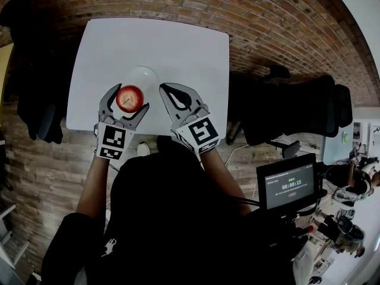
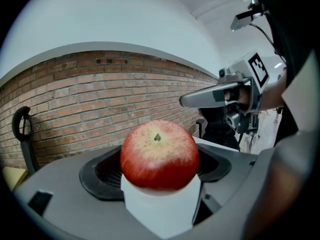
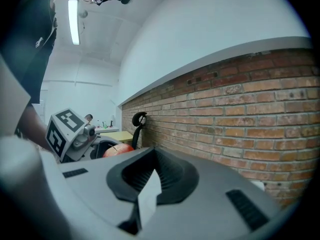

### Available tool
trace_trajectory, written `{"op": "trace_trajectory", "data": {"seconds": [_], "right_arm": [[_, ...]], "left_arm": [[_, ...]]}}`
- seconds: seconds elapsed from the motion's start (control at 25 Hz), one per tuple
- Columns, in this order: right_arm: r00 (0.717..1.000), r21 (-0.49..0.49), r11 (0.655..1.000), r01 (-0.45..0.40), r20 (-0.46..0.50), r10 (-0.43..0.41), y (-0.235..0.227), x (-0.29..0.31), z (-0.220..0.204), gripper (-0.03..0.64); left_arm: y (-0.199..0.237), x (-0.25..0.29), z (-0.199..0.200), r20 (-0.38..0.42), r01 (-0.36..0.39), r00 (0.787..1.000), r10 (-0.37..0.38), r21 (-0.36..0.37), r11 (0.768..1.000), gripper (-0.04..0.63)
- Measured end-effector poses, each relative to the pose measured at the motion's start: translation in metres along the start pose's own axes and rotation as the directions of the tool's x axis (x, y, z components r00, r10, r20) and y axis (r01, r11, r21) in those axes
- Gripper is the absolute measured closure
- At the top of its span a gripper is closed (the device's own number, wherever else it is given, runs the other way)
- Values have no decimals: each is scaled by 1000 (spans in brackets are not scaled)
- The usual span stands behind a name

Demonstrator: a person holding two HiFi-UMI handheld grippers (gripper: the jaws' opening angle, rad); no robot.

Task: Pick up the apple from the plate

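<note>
over the table (image 1: 178, 46), left gripper (image 1: 129, 98) clamps the apple (image 2: 159, 155) (right gripper (image 1: 164, 90) jaws together).

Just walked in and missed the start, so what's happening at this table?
A person holds a gripper in each hand over a white table. The left gripper has its jaws closed on a red apple, by the near edge of a clear plate. The right gripper hangs beside it, jaws together and empty. Whether the apple is lifted clear cannot be told.
</note>
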State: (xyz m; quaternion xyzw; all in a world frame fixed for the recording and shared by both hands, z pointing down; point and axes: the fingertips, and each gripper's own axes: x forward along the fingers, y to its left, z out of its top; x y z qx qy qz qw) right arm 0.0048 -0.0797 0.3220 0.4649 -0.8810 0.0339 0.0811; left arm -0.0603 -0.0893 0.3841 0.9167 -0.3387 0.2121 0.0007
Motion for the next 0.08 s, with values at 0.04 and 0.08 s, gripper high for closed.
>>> {"op": "trace_trajectory", "data": {"seconds": [0.04, 0.08], "right_arm": [[1000, 0, 1000, 2, -3, -2, -1, 0, -1, 614], [1000, -1, 1000, 3, -7, -3, -2, 0, -2, 614]], "left_arm": [[0, 1, -1, 0, 2, 1000, -2, -2, 1000, 178], [0, 2, -2, -1, 4, 1000, -4, -3, 1000, 178]]}}
